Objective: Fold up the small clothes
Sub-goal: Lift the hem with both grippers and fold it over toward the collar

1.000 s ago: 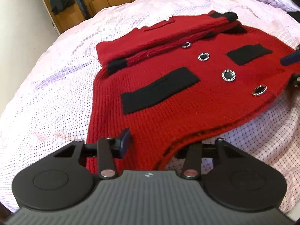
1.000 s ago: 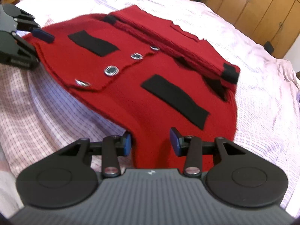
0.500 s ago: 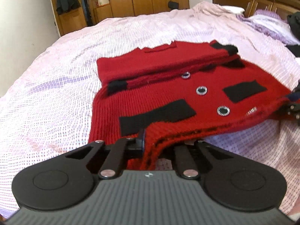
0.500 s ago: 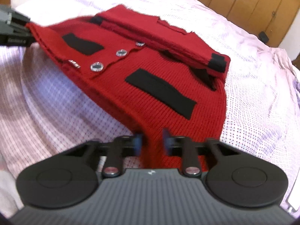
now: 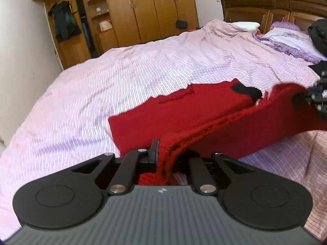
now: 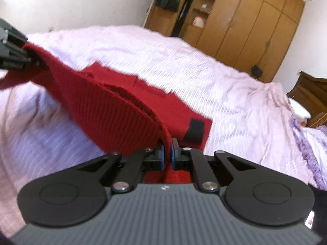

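Note:
A red knitted cardigan (image 5: 184, 110) with black cuffs lies on the pink striped bed. Its sleeves are folded across the upper part. My left gripper (image 5: 166, 153) is shut on one bottom corner of the hem. My right gripper (image 6: 167, 155) is shut on the other bottom corner (image 6: 122, 114). Both hold the hem lifted off the bed, so the lower half arches over the rest and its underside faces me. The right gripper shows at the right edge of the left wrist view (image 5: 315, 100); the left gripper shows at the left edge of the right wrist view (image 6: 12, 51).
The pink bed sheet (image 5: 102, 94) spreads around the cardigan. Purple pillows (image 5: 286, 40) and a dark wooden headboard (image 5: 271, 10) are at the head of the bed. Wooden wardrobes (image 6: 245, 20) stand beyond the far side. A dark item (image 5: 318, 36) lies by the pillows.
Both grippers closed on the hem corners, then lifted and carried the hem up toward the collar. The buttons and black pockets have turned out of sight.

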`<action>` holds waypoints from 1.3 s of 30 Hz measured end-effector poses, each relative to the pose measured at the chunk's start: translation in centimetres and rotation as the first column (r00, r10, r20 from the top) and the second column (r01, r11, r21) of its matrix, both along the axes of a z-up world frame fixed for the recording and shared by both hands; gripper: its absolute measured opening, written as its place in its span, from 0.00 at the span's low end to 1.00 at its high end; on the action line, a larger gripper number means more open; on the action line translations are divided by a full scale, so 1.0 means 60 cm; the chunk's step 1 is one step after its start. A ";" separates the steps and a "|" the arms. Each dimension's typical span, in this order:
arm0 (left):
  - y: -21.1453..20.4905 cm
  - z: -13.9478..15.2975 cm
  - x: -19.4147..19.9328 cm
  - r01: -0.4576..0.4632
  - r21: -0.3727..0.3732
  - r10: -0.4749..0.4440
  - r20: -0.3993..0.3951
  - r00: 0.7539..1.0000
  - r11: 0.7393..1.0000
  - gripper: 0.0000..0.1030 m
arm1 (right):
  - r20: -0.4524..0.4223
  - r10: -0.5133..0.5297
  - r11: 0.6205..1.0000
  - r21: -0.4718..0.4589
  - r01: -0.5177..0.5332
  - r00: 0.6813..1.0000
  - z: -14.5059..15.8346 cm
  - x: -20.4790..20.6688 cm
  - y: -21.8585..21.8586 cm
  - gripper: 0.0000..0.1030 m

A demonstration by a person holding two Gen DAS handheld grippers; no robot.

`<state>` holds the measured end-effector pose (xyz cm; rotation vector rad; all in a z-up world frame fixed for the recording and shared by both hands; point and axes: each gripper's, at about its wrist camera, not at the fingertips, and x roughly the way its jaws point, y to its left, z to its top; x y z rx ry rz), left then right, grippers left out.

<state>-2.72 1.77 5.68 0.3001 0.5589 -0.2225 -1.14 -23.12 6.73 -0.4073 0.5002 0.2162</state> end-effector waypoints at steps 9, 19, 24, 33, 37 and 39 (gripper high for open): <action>0.008 0.041 0.092 0.009 0.013 -0.009 0.018 1.000 1.000 0.08 | 0.130 -0.037 0.999 -0.020 0.040 0.991 0.026 0.084 0.014 0.08; 0.007 0.015 0.249 -0.068 0.012 0.068 -0.011 0.998 0.998 0.08 | 0.173 -0.084 0.996 -0.028 0.090 0.981 0.005 0.219 0.026 0.08; 0.007 -0.023 0.330 -0.095 0.006 0.095 -0.060 0.994 0.995 0.08 | 0.139 -0.118 0.993 -0.013 0.121 0.983 -0.031 0.288 0.033 0.08; 0.016 -0.130 0.437 -0.117 0.020 0.118 -0.172 0.978 0.993 0.10 | 0.035 -0.157 0.987 -0.012 0.158 0.987 -0.129 0.359 0.046 0.09; 0.016 -0.162 0.448 -0.128 0.015 0.129 -0.163 0.978 0.992 0.12 | -0.003 -0.166 0.986 0.012 0.166 0.986 -0.161 0.367 0.043 0.12; 0.012 -0.163 0.450 -0.128 0.023 0.130 -0.163 0.978 0.992 0.16 | -0.003 -0.158 0.987 0.040 0.158 0.987 -0.168 0.367 0.042 0.12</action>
